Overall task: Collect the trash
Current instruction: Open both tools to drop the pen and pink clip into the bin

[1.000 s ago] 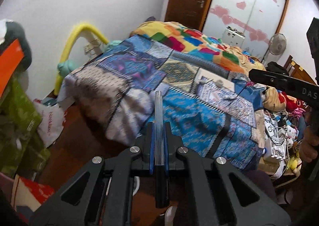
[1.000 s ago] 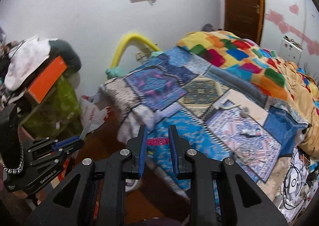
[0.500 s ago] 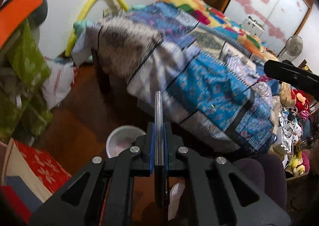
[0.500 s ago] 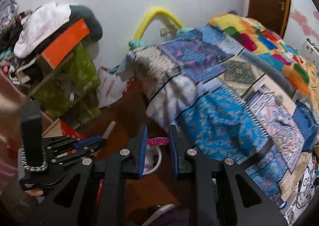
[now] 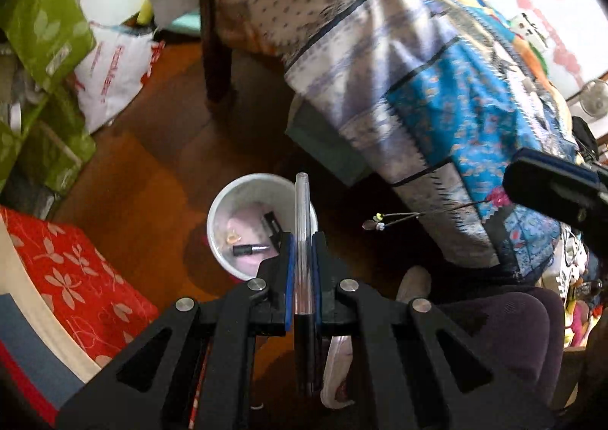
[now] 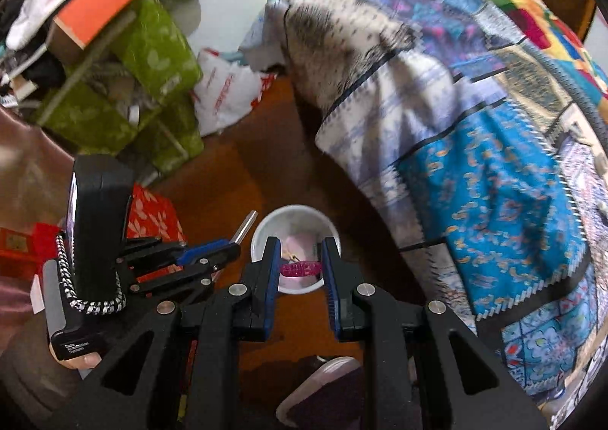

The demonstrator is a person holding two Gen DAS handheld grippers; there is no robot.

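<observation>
My left gripper (image 5: 303, 270) is clamped tight on a clear plastic pen with a black cap (image 5: 303, 240); the pen lies along my blue pads, its clear end jutting forward over the rim of a round white plastic bin (image 5: 216, 209) and its black cap trailing back between my arms. My right gripper (image 6: 300, 268) stands only a little open, pinching a small glittery pink hair clip (image 6: 300, 269) crosswise between its pads, above the same bin (image 6: 258, 236). Thin cords with small beads (image 5: 380, 221) dangle from that clip in the left view.

The bin stands on the brown wooden floor (image 5: 152, 164), just off the hanging edge of a patchwork blue and white bedspread (image 5: 437, 88). Inside lie a pale pink liner, a short dark tube (image 5: 250, 249) and a black bit near its far wall. A red box with pale leaf prints (image 5: 76, 278) lies left of the bin, and green leaf-print bags (image 6: 152, 50) are piled beyond.
</observation>
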